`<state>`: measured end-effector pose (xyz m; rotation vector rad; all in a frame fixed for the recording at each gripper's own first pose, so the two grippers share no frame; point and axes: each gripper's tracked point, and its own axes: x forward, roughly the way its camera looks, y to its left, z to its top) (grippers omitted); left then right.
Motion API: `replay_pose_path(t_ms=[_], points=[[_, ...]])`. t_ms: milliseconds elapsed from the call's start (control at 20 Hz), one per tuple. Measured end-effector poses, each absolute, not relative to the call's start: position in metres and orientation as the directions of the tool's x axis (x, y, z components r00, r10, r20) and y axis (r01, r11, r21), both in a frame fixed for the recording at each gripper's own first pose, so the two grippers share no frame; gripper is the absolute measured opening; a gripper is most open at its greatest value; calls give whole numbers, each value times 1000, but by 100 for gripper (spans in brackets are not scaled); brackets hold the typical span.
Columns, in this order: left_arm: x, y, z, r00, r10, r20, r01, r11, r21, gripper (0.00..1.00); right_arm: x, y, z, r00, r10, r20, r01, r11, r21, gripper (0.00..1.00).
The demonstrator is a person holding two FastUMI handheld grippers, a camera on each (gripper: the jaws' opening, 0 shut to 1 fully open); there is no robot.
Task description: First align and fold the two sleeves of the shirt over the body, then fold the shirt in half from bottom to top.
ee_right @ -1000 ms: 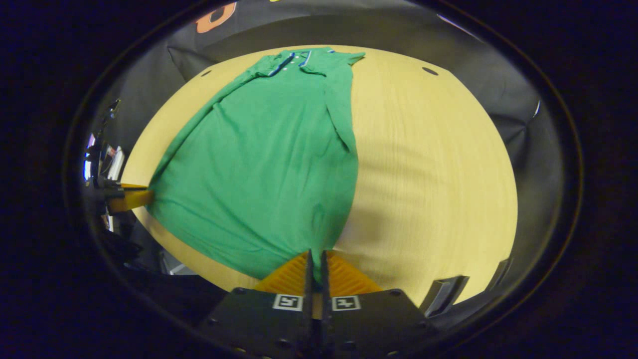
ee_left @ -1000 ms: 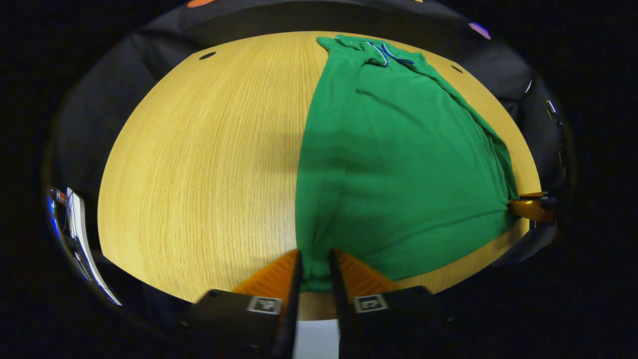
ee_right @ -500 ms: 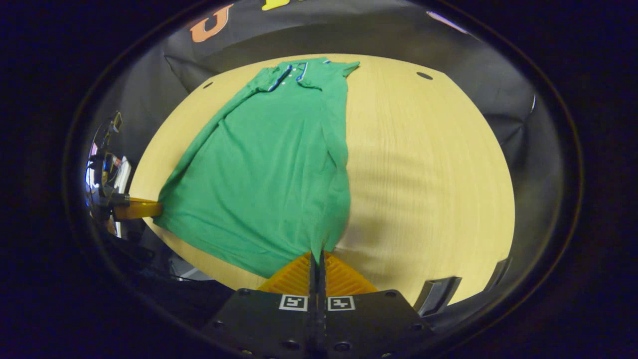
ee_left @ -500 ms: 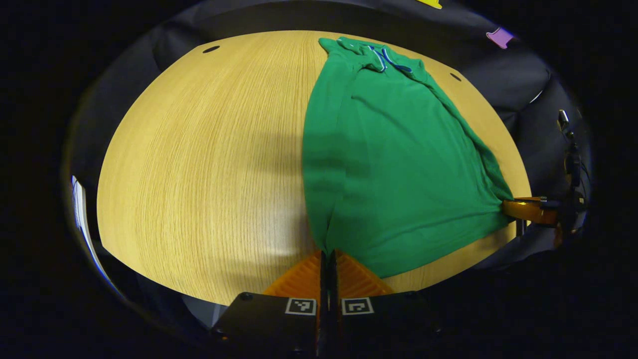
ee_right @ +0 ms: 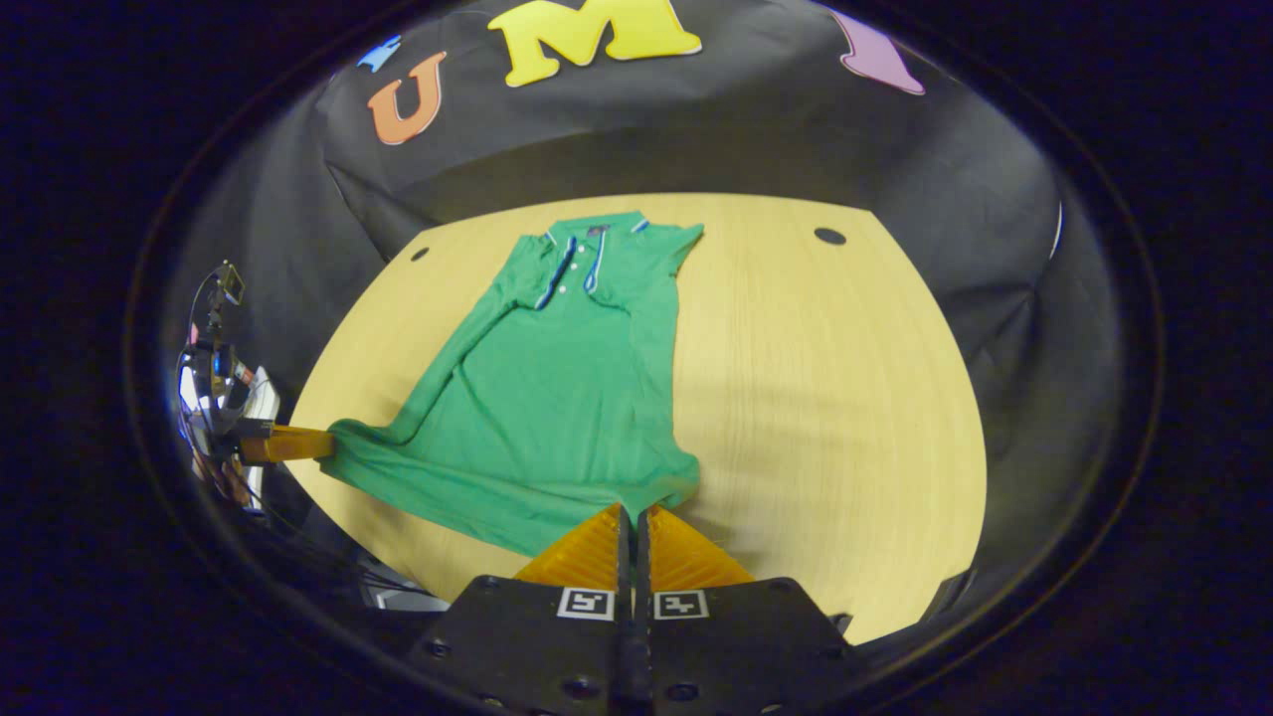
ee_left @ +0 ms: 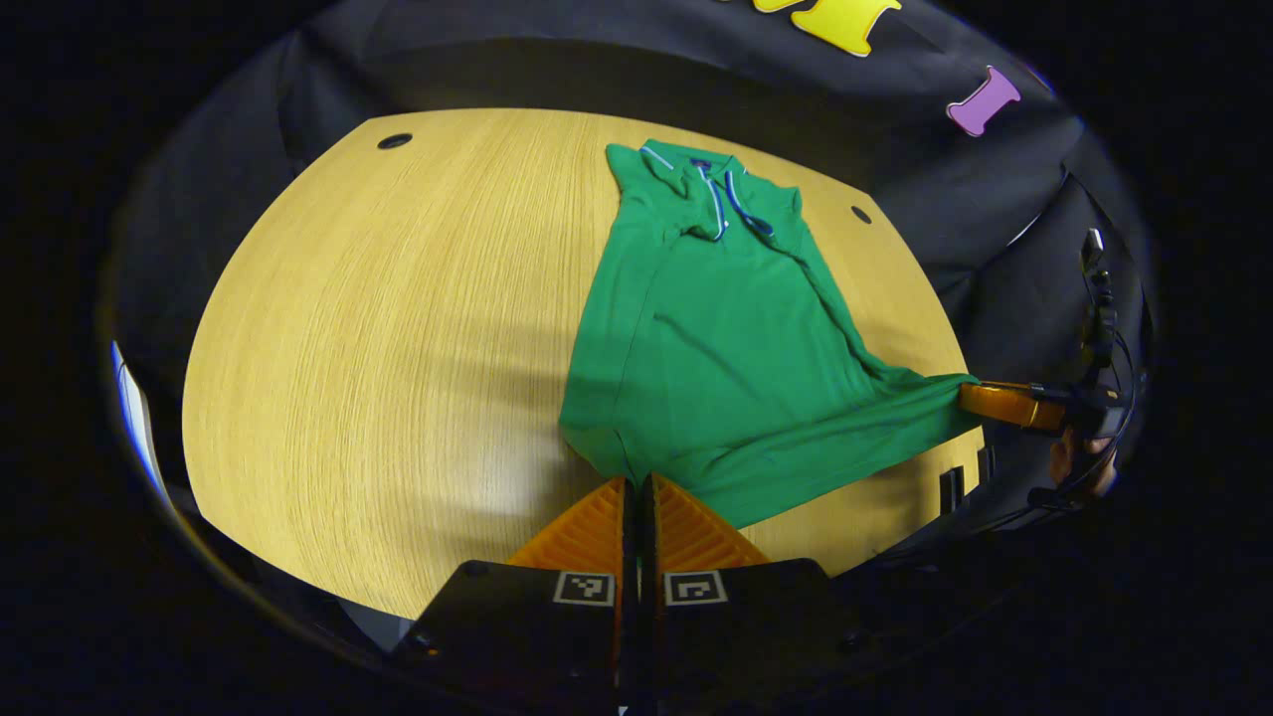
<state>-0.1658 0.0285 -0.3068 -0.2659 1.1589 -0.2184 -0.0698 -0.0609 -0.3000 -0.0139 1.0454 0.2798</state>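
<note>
A green polo shirt (ee_left: pixel 726 348) lies on the wooden table (ee_left: pixel 378 338), collar at the far side, both sleeves folded over the body. My left gripper (ee_left: pixel 636 485) is shut on the bottom hem at one corner. My right gripper (ee_right: pixel 633 512) is shut on the other hem corner of the green polo shirt (ee_right: pixel 557 388). The hem is raised off the table and stretched between the two grippers. Off to the right in the left gripper view, the right gripper (ee_left: pixel 980 398) pinches the hem. At the left of the right gripper view, the left gripper (ee_right: pixel 318 443) holds its corner.
Round holes (ee_left: pixel 394 141) sit in the table's far corners. Bare wood (ee_right: pixel 845 398) lies beside the shirt on both sides. A hand (ee_left: pixel 1084 462) holds the far gripper by the table's edge. Black cloth walls rise behind the table.
The left gripper closed on the hem corner. Both grippers rose and drew back with the hem, lifting the shirt's lower part off the table.
</note>
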Motion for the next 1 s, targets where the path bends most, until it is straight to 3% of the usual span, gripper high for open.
replay_pose_path(t_ms=[300,600,1000], points=[[-91,35,-274,519,-283,-806,66,954,-292,6,-8,-57,-267,549,239,-801,-229,964,131,3],[4,41,-251,633,-258,-730,42,953,-301,6,55,-50,-238,613,261,-746,-206,964,168,0],[117,46,-255,718,-193,-669,30,969,-247,6,178,-36,-224,702,243,-670,-165,970,179,0]])
